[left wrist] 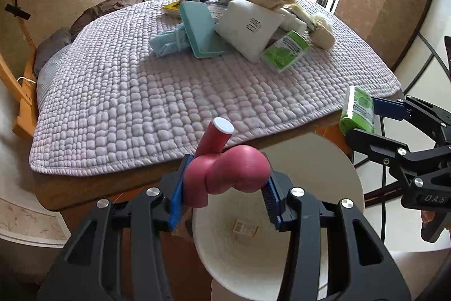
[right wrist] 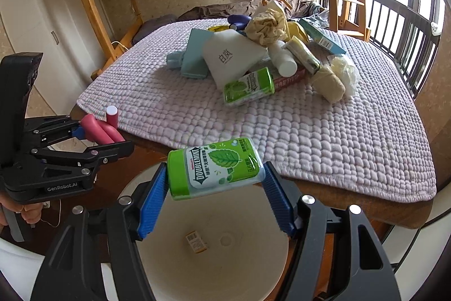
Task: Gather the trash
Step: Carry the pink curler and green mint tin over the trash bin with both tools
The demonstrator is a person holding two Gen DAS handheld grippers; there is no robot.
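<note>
1. Left gripper [left wrist: 225, 182] clamped on pink curved object [left wrist: 228, 174], blue pads pressing both bulged sides; tube end with white cap [left wrist: 224, 125] sticking up and forward. Hangs over white bin [left wrist: 349, 177], near its bed-side edge.
2. Right gripper [right wrist: 215, 182] closed on green Doublemint bottle [right wrist: 215, 168], gripped end to end, lid at left pad, base at right. Also over the bin mouth [right wrist: 282, 253].
3. Risk: rounded pink surface between flat pads, likely to squirt out sideways if grip relaxes unevenly. Off-centre over rim, so could bounce off the edge onto the floor.
4. Risk: bottle held by its ends, long axis across the jaws. On release likely to tumble; probably still lands inside, since the bin sits directly below.
5. Risk: both grippers crowding the same opening, near each other in both views. Simultaneous release or a sideways nudge could knock the two tools together.
6. Bin contents: one small yellowish scrap [right wrist: 196, 243] at bottom, otherwise bare. Light bin, so a hard rim strike might tip or shift it.
7. Outward: pile of remaining trash [left wrist: 253, 27] well apart on quilted bed cover [left wrist: 141, 103], second green bottle [right wrist: 249, 86] leaning on it at the near side. Pulling one item carelessly may topple the stack.
</note>
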